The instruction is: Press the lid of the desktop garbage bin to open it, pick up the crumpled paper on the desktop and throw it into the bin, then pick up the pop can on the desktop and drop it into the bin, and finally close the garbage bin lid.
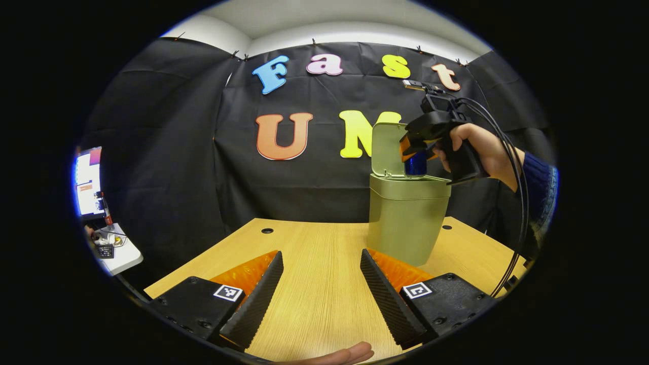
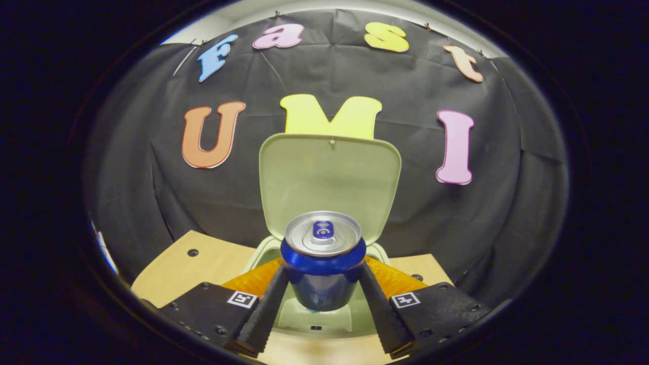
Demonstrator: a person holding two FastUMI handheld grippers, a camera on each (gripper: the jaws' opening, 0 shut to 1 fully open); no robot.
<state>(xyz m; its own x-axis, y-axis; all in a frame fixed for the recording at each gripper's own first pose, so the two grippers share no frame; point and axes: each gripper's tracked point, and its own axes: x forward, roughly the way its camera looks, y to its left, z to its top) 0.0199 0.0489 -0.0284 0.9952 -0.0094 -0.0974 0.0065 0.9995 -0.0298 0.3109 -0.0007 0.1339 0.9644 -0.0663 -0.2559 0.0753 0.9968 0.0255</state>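
Observation:
A pale green desktop bin [image 1: 408, 223] stands on the wooden table [image 1: 314, 284], right of centre, with its lid [image 1: 388, 149] tipped up and open. My right gripper [image 1: 416, 159] hovers over the bin's mouth, shut on a blue pop can [image 1: 417, 165]. In the right gripper view the pop can [image 2: 323, 266] is upright between both fingers, above the bin's opening [image 2: 314, 317], with the raised lid [image 2: 329, 182] just behind it. My left gripper [image 1: 322, 291] is low over the table in front of the bin, open, nothing between its fingers.
A hand [image 1: 484, 152] in a dark sleeve holds the right gripper, cables trailing down the right side. Another hand's fingertip [image 1: 350, 354] shows at the bottom edge. A small white side table [image 1: 114, 248] with a screen [image 1: 88, 182] stands at far left. The table has small round holes [image 1: 267, 230].

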